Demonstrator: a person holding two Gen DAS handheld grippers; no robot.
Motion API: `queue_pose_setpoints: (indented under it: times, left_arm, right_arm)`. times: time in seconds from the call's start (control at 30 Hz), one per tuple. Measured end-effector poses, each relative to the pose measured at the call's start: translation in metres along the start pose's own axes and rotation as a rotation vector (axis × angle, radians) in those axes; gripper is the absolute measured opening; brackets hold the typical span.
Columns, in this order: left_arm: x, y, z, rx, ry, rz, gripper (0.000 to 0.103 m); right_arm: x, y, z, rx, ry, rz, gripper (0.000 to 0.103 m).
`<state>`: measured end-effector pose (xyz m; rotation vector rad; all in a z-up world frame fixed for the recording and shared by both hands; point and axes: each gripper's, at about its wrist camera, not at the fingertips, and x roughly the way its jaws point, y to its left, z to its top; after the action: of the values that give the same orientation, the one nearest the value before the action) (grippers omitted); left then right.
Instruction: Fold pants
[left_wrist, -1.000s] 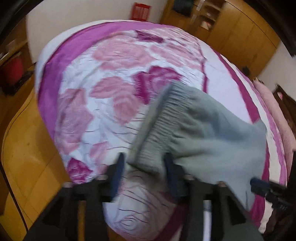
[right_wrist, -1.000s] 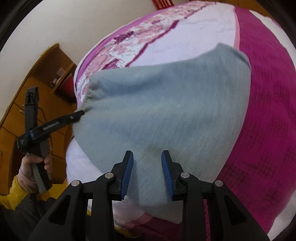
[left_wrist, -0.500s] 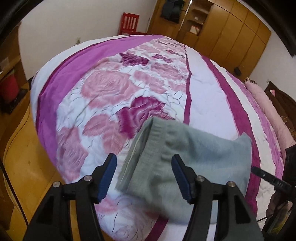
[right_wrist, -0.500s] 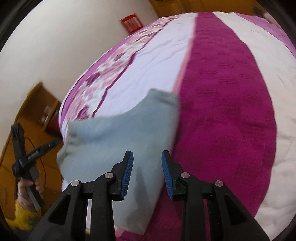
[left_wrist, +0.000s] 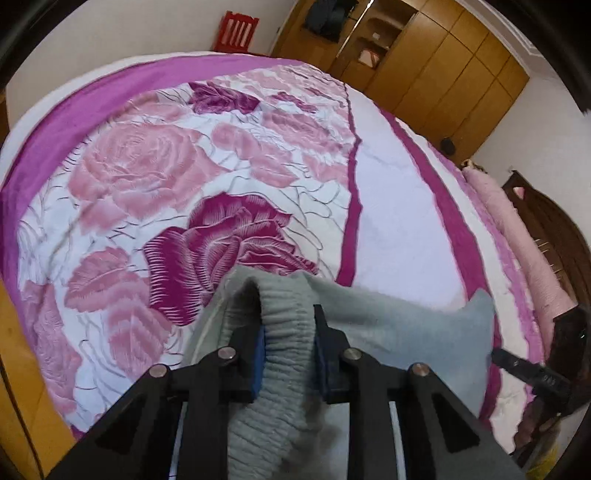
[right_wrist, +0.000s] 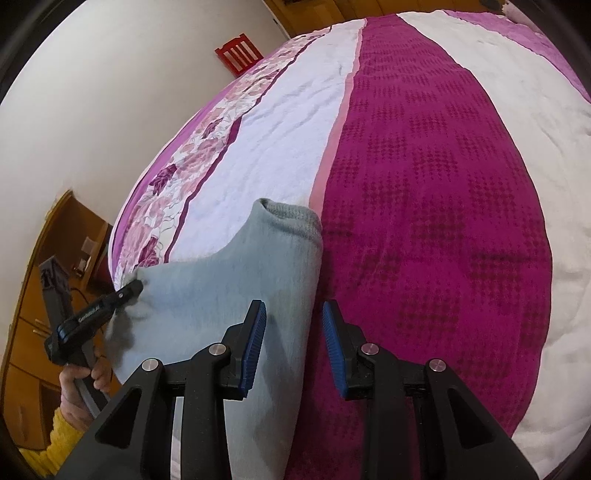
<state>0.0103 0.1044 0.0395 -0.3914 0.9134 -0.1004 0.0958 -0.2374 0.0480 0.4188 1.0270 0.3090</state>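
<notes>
the grey pants (left_wrist: 388, 332) lie at the near edge of the bed (left_wrist: 391, 206), on a bedspread with pink and magenta roses, white bands and a deep magenta stripe. the left tool (left_wrist: 288, 343) has just been closing, and its blue pads now pinch the ribbed elastic waistband (left_wrist: 284, 314), which bunches up in a hump between them. in the right wrist view the same tool (right_wrist: 129, 290) shows from the side, nipping the cloth at the pants' left corner, held by a hand (right_wrist: 79, 391) in a yellow sleeve (right_wrist: 55, 435). the right tool (right_wrist: 293, 341) stands partly open; a folded edge of the pants (right_wrist: 229, 295) runs up between its jaws, close against the left pad, while the right pad stands clear of the cloth over the magenta stripe, so no grip shows there. a red chair (left_wrist: 236, 31) stands by the far wall, and wooden wardrobes (left_wrist: 436, 62) line the room beyond the bed.
</notes>
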Motion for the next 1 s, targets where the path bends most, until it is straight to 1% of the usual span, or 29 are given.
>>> queue_pose_setpoints:
  times: [0.07,0.1,0.13,0.27,0.3,0.33,0.4,0.47,0.57,0.63,0.7,0.73,0.8,0.83,0.9,0.97,1.0]
  left_arm:
    - [-0.008,0.002,0.002,0.018,-0.033,0.027,0.022]
    - [-0.009,0.004,0.005,0.024,-0.036,0.028,0.022]
    - [-0.008,0.006,0.008,0.028,-0.034,0.026,0.022]
    - [0.009,0.011,0.012,0.049,-0.006,0.054,0.023]
    - [0.012,0.011,0.012,0.056,-0.004,0.064,0.026]
    - [0.013,0.012,0.011,0.056,-0.004,0.079,0.035]
    - [0.009,0.015,0.010,0.041,0.000,0.089,0.044]
    - [-0.005,0.019,0.007,0.012,0.007,0.072,0.044]
    - [-0.036,0.016,0.001,0.003,-0.034,0.081,0.044]
    - [-0.052,0.006,0.000,0.046,-0.070,0.119,0.044]
    - [-0.056,-0.008,0.002,0.100,-0.076,0.161,0.044]
    - [-0.056,-0.017,0.004,0.132,-0.078,0.160,0.044]
    - [-0.051,-0.030,0.006,0.158,-0.080,0.127,0.044]
    - [-0.044,-0.038,0.006,0.172,-0.065,0.098,0.044]
    - [-0.030,-0.047,0.006,0.194,-0.036,0.068,0.040]
    - [-0.012,-0.053,0.005,0.218,-0.015,0.064,0.039]
    - [-0.003,-0.053,0.005,0.220,-0.002,0.076,0.039]
  right_arm:
    - [0.001,0.005,0.004,-0.016,-0.011,-0.007,0.033]
    - [0.002,0.007,0.005,-0.024,-0.015,-0.011,0.033]
    - [0.003,0.010,0.008,-0.038,-0.019,-0.017,0.033]
    - [0.012,0.018,0.015,-0.071,-0.016,-0.031,0.033]
    - [0.015,0.018,0.016,-0.077,-0.012,-0.037,0.033]
    - [0.017,0.018,0.016,-0.079,-0.006,-0.046,0.033]
    - [0.017,0.017,0.015,-0.077,-0.004,-0.056,0.033]
    - [0.011,0.018,0.014,-0.077,-0.021,-0.059,0.033]
    - [-0.003,0.026,0.014,-0.107,-0.074,-0.065,0.033]
    - [-0.007,0.032,0.016,-0.127,-0.093,-0.063,0.033]
    - [-0.007,0.038,0.020,-0.140,-0.100,-0.047,0.032]
    - [-0.005,0.041,0.021,-0.147,-0.097,-0.040,0.032]
    - [-0.001,0.044,0.021,-0.154,-0.086,-0.035,0.029]
    - [0.003,0.045,0.020,-0.155,-0.077,-0.035,0.028]
    - [0.010,0.045,0.019,-0.161,-0.060,-0.041,0.028]
    - [0.019,0.043,0.021,-0.162,-0.044,-0.051,0.028]
    - [0.027,0.040,0.023,-0.160,-0.031,-0.061,0.028]
